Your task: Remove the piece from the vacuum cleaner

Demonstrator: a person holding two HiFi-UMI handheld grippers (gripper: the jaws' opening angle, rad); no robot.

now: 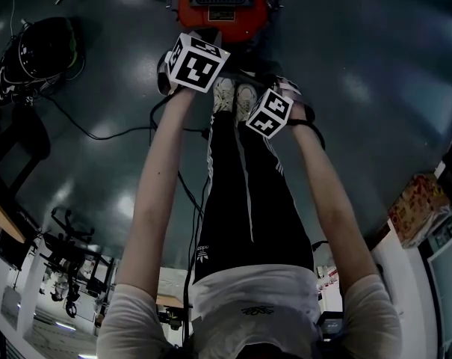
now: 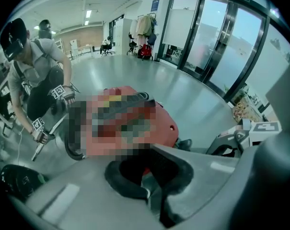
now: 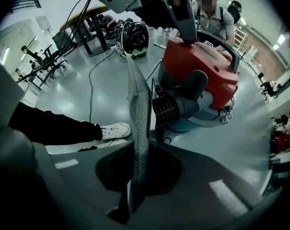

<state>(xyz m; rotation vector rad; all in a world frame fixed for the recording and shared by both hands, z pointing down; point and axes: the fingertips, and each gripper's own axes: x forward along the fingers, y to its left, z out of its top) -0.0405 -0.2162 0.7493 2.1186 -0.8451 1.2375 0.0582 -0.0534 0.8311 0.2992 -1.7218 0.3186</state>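
The right tool (image 3: 135, 186) is clamping its jaws on a grey mesh strip (image 3: 139, 119), which is running up past a white shoe (image 3: 113, 130) to the red vacuum cleaner (image 3: 198, 75) standing on the floor (image 3: 87, 85). The left tool (image 2: 152, 198) is holding its jaws together at the cleaner's top. Farther off, another person (image 2: 34, 66) is bending over.

Vacuum cleaner (image 1: 220, 2): one, far centre. Grippers: two, left gripper (image 2: 150, 195) and right gripper (image 3: 134, 200). Marker cubes: two, left cube (image 1: 198, 62) and right cube (image 1: 270, 113). Mesh strip (image 3: 137, 114): one. Shoes: two, left shoe (image 1: 223, 94) and right shoe (image 1: 246, 99). Helmet (image 1: 40, 49): one, far left.
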